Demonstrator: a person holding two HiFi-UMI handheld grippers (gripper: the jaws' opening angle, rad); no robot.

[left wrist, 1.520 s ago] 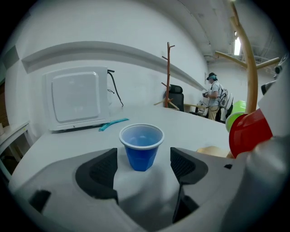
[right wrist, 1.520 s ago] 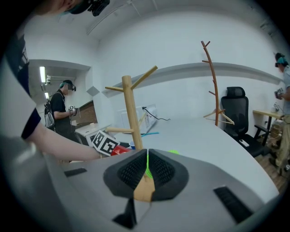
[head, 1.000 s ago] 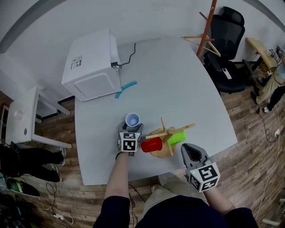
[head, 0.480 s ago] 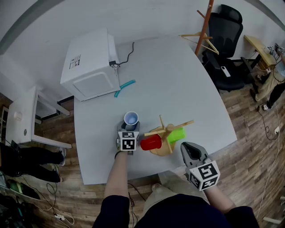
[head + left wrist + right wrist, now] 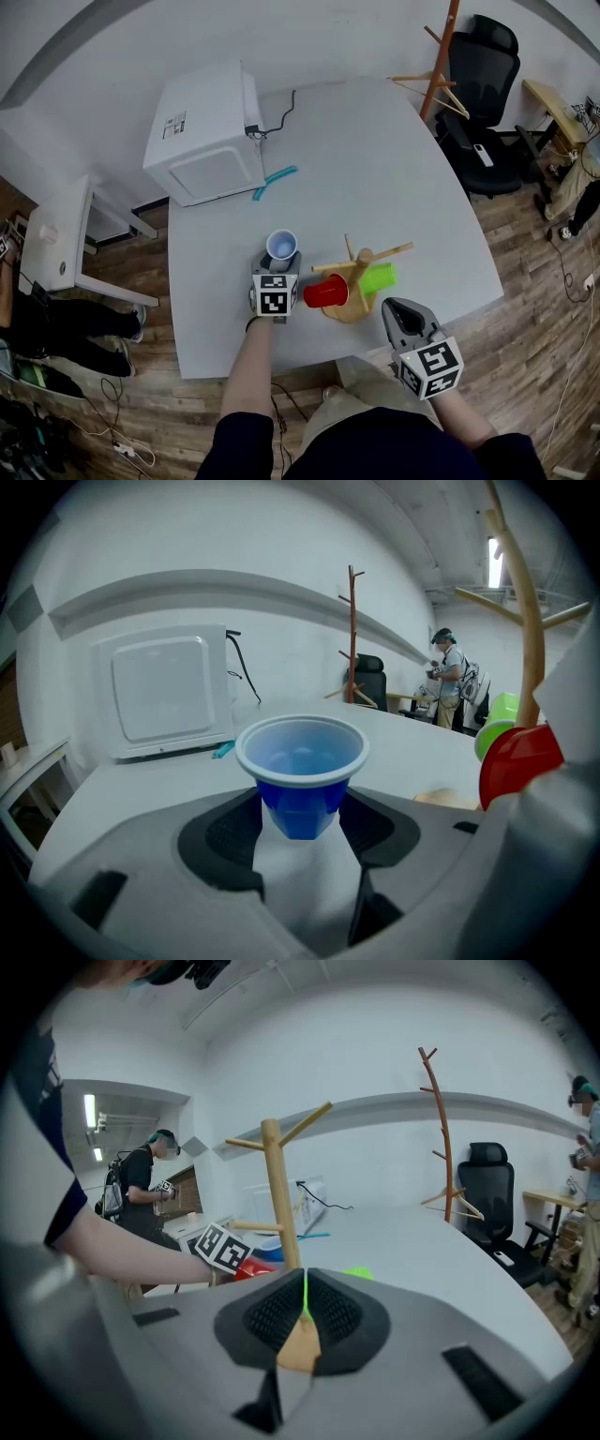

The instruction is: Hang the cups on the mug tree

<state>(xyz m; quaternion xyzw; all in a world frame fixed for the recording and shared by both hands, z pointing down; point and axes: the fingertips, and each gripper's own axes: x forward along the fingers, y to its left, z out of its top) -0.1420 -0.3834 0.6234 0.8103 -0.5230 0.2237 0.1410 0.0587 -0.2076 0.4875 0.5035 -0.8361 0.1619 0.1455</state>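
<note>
Head view: grey table (image 5: 375,178). Left gripper (image 5: 279,264) reaches to the blue cup (image 5: 281,247), which sits upright at its tips, mouth up. Mug tree (image 5: 359,272) just right of it, with a red cup (image 5: 326,292) and a green cup (image 5: 379,278) on its pegs. Right gripper (image 5: 401,317) near the table's front edge, just short of the tree's base. White appliance (image 5: 208,131) at the far left corner. How the pads meet the cup does not show here.

Left gripper view: shows the grip. Left gripper (image 5: 302,829) has just been closing its jaws. They now grasp the blue cup (image 5: 302,771) low on its body, one pad on each side, rim standing above them. Red cup (image 5: 518,761) and green cup (image 5: 497,724) at the right edge, the tree's post (image 5: 530,621) rising over them.

Right gripper view: right gripper (image 5: 303,1312) clenched, pads together, nothing between them. Tree post (image 5: 279,1194) stands straight beyond the tips, not touched. The left gripper's marker cube (image 5: 223,1246) shows to the left of the post.
</note>
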